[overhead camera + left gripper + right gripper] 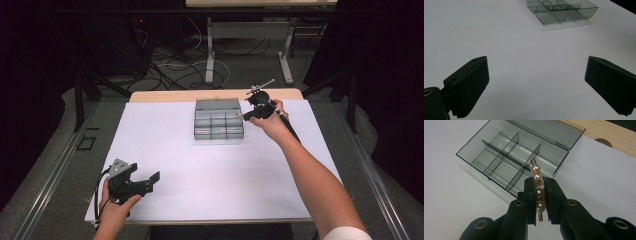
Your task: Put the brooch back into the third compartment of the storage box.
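Desk: wooden top (165,96) under a white sheet (210,170), wood bare along the far edge.
Box: clear smoky-grey plastic organiser box (218,120) with inner dividers, on the far middle of the sheet, lid (549,131) open and leaning back; compartments look bare in the right gripper view.
Right tool: black two-jaw tool (539,195) held by the right hand (272,122) just beside the box's right end; jaws narrow, pinching a pearl piece.
Pearl piece: short gold-coloured pin strung with four cream pearl beads (537,187), upright between the jaws, top two beads and pin tip above them, over the near right corner of the box.
Left tool: black two-jaw tool (142,184) in the left hand (116,210) at the near left corner of the sheet, well apart from the box; jaws spread wide, nothing between them, low over bare sheet.
Floor beyond desk: tangled cables (175,67) and metal legs of another table (210,55).
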